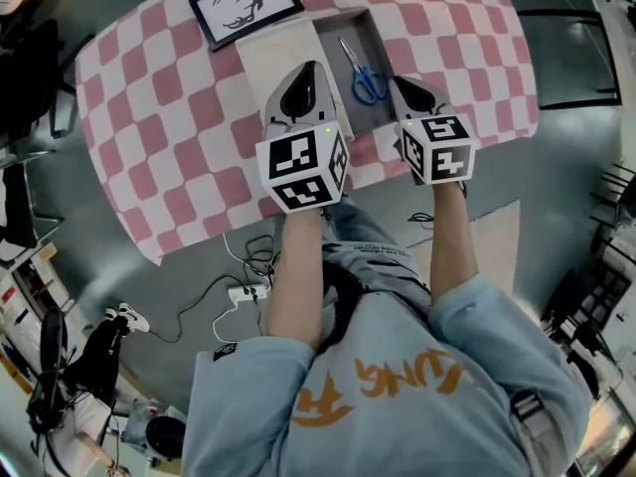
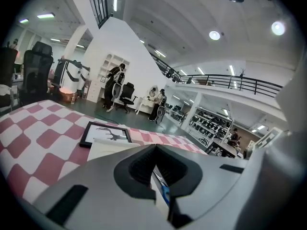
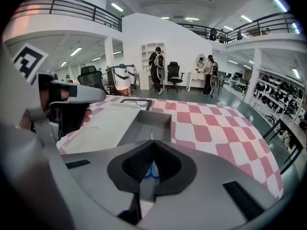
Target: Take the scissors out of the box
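Work surface: a table covered with a pink-and-white checkered cloth point(image 1: 169, 117).

Box: an open grey box point(image 1: 370, 36) lies on the cloth. A cream-coloured flat panel point(image 1: 276, 53) lies against its left side. A framed antler picture point(image 1: 245, 1) lies beyond the panel, on the far side of the table.

Scissors: the blue-handled scissors point(image 1: 360, 71) lie flat on the box floor. The blades point to the far end of the box and the handles face the person.

Left gripper point(image 1: 308, 76): positioned over the near end of the cream panel, beside the left wall of the box. The jaws are clenched tip to tip, with nothing between them.

Right gripper point(image 1: 402, 84): positioned at the near right corner of the box, close to the scissor handles. The jaws are clenched and empty. In the right gripper view, the blue handles show through the gap behind the closed tips.
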The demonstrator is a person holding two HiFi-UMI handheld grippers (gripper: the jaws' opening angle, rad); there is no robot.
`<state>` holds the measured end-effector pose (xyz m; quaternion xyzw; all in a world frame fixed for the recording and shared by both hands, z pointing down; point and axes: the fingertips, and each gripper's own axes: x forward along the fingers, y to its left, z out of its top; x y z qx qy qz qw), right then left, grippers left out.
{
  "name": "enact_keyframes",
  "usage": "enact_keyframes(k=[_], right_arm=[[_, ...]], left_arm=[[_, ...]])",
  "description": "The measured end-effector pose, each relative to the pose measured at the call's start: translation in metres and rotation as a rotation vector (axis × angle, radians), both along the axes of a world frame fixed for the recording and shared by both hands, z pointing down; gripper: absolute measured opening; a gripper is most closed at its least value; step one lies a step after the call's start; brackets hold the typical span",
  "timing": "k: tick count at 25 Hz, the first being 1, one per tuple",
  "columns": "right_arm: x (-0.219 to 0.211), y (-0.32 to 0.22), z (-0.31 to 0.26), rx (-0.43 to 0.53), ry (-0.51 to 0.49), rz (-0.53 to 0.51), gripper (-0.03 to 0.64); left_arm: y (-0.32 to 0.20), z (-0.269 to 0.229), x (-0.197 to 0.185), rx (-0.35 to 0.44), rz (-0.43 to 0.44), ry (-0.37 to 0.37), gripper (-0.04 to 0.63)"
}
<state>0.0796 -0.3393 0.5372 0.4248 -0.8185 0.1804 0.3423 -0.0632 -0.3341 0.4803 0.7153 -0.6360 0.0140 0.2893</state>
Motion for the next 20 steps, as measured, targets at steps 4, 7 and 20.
enact_keyframes(k=[4,7,20], right_arm=[[-0.006,-0.003,0.007,-0.05,0.05,-0.001,0.006],[-0.01,-0.004,0.017,-0.098,0.073,-0.01,0.04],[-0.029,0.003,0.061,-0.293,0.293,-0.058,0.141]], left_arm=[[-0.013,0.008,-0.005,-0.022,0.007,0.009,0.017],[-0.021,0.012,-0.003,-0.029,0.029,0.006,0.017],[-0.037,0.013,-0.006,-0.034,0.086,0.027,0.017]])
